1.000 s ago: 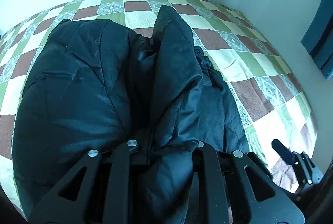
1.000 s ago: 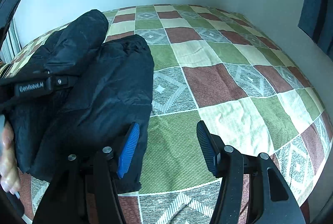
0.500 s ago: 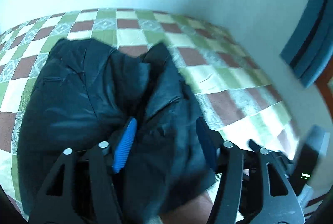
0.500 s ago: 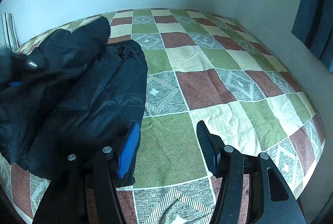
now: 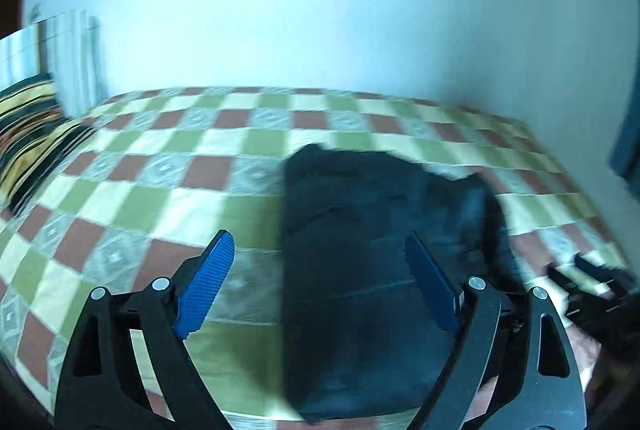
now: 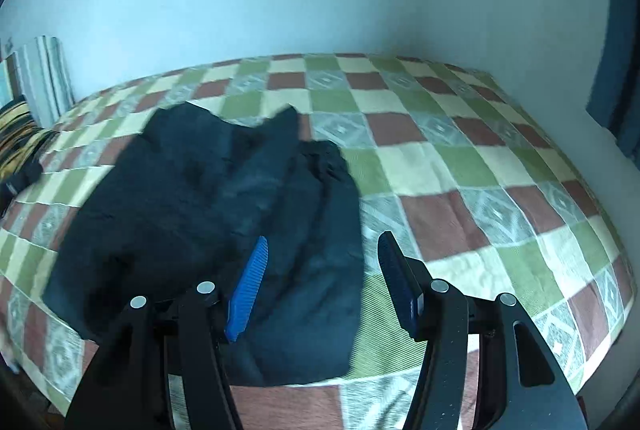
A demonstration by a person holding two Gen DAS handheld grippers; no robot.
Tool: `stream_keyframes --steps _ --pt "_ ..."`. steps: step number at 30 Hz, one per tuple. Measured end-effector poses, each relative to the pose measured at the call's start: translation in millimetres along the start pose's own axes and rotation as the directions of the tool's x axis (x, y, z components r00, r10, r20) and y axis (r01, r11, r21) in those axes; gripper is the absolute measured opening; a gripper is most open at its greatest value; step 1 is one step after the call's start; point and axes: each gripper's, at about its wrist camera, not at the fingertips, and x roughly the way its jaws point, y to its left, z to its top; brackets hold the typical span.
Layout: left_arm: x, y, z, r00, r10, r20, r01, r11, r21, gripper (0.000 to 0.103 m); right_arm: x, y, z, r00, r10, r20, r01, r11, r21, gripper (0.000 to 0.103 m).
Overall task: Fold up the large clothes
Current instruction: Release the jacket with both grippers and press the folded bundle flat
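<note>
A black padded jacket [image 5: 352,310] lies bunched and folded on the checked bedcover [image 5: 160,198]. My left gripper [image 5: 316,236] hovers above its near left edge. Its jaws are opening wide and the blue pads [image 5: 208,290] touch nothing. In the right wrist view the jacket [image 6: 180,198] spreads over the left half of the bed [image 6: 460,210]. My right gripper [image 6: 323,238] hangs open above the jacket's right edge with nothing between its pads. The left wrist view is motion-blurred. It catches the right gripper's black frame [image 5: 592,282] at the far right, with a hand [image 5: 580,346] under it.
A yellow and black striped pillow [image 5: 28,134] lies at the bed's left end, with a pale striped cloth [image 5: 68,58] behind it. A light wall runs along the far side. A dark blue curtain [image 6: 612,70] hangs at the right.
My left gripper let go of the jacket fold, its jaws spread wide, and it drew back and up. The jacket now rests on the bed. My right gripper rose a little.
</note>
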Motion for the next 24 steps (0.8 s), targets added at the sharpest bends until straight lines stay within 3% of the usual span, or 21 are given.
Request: stream_keyframes --steps 3,8,13,18,24 --pt "7.7 24.0 -10.8 0.999 0.039 -0.02 -0.04 0.999 -0.033 0.087 -8.8 19.0 9.9 0.999 0.03 0.023 -0.029 0.999 -0.019 0.057" --pt "22.3 36.7 -25.2 0.998 0.016 -0.063 -0.02 0.997 -0.069 0.087 -14.9 55.7 20.9 0.997 0.065 0.042 -0.061 0.995 -0.083 0.057" --pt "35.4 31.9 -36.1 0.994 -0.026 -0.103 0.02 0.998 -0.059 0.087 3.0 79.7 11.1 0.998 0.063 -0.019 -0.065 0.989 -0.134 0.058" --pt "48.3 28.4 -43.3 0.991 -0.06 -0.122 0.052 0.996 -0.068 0.087 25.6 80.2 -1.1 0.993 0.065 -0.097 -0.076 0.991 -0.114 0.057" --pt "57.6 30.6 -44.6 0.986 -0.089 -0.138 0.077 0.993 -0.087 0.088 36.4 82.2 -8.3 0.983 0.103 -0.152 -0.12 0.987 -0.105 0.038"
